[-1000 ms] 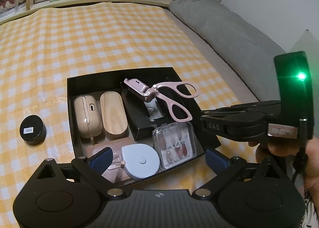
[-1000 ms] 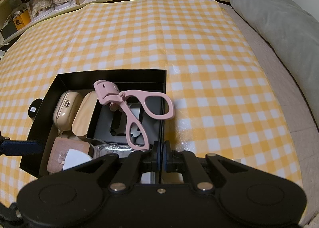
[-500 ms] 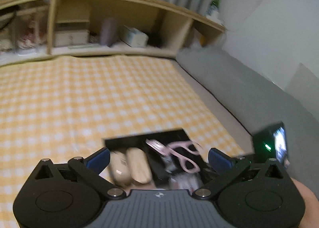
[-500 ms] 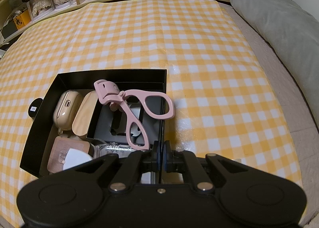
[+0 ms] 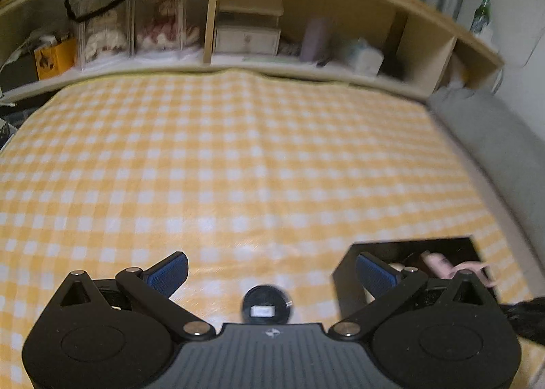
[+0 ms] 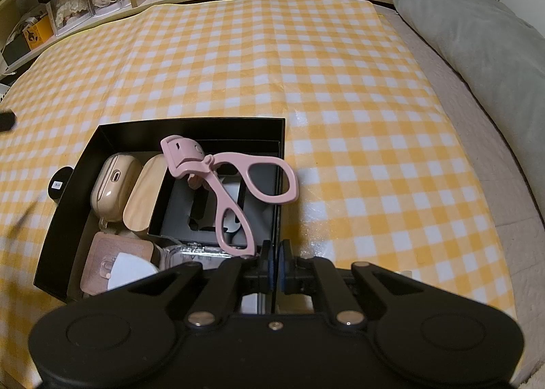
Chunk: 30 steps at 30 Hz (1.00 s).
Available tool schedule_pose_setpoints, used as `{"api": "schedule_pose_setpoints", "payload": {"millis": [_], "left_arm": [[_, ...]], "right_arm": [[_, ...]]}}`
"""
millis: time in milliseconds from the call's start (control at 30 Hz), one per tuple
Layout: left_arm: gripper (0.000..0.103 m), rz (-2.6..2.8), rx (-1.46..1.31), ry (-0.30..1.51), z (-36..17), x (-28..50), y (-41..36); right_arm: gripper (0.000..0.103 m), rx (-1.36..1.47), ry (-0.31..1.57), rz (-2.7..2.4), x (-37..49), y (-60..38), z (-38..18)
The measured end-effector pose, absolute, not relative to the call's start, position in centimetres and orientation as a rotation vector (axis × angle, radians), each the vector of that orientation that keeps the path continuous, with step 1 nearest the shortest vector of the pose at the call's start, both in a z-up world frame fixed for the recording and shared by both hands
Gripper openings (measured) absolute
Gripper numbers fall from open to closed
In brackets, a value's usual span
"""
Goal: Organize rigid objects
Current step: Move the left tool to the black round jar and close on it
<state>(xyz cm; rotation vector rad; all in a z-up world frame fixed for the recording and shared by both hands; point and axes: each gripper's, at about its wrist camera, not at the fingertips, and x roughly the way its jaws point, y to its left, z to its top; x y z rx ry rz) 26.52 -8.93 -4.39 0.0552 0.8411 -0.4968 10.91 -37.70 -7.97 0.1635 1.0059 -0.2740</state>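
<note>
A black box [image 6: 190, 127] on the yellow checked cloth holds a beige earbud case [image 6: 114, 183], a wooden oval [image 6: 144, 195], a pink eyelash curler [image 6: 235, 184], a white tape measure [image 6: 131, 271] and a smaller black box [image 6: 207, 219]. My right gripper [image 6: 274, 268] is shut on the box's right wall. A small round black tin [image 5: 266, 304] lies on the cloth left of the box, also in the right wrist view [image 6: 60, 183]. My left gripper [image 5: 270, 273] is open, its fingers to either side of and above the tin. The box corner [image 5: 408, 247] shows at right.
Wooden shelves [image 5: 245, 38] with clear bins, a small drawer unit and a tissue box run along the far edge of the cloth. A grey pillow [image 6: 477, 38] lies to the right. The checked cloth [image 6: 306, 65] stretches beyond the box.
My left gripper has swung left from over the box to over the round black tin, still open. My right gripper and the box have not moved.
</note>
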Motion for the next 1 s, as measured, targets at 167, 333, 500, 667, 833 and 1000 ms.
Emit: {"api": "schedule_pose_setpoints", "payload": {"millis": [167,333,500,667,833,1000], "left_arm": [[0.102,-0.48,0.142,0.887,-7.6,27.3,-9.3],[0.089,-0.515,0.232,0.923,-10.2,27.4,-10.1],[0.081,-0.543,0.251,0.919,-11.7,27.0,-10.2],[0.069,-0.58,0.285,0.908,-12.7,26.8,-10.7],[0.06,-0.585,0.31,0.901,-13.0,26.7,-11.2],[0.054,-0.585,0.277,0.907,-12.9,26.9,-11.3]], "right_arm": [[0.004,0.165,1.006,-0.274,10.9,-37.7,-8.0],[0.004,0.166,1.006,-0.274,10.9,-37.7,-8.0],[0.004,0.165,1.007,-0.274,10.9,-37.7,-8.0],[0.004,0.166,1.007,-0.274,10.9,-37.7,-8.0],[0.004,0.164,1.007,-0.274,10.9,-37.7,-8.0],[0.004,0.165,1.007,-0.275,11.0,-37.7,-7.9]]}}
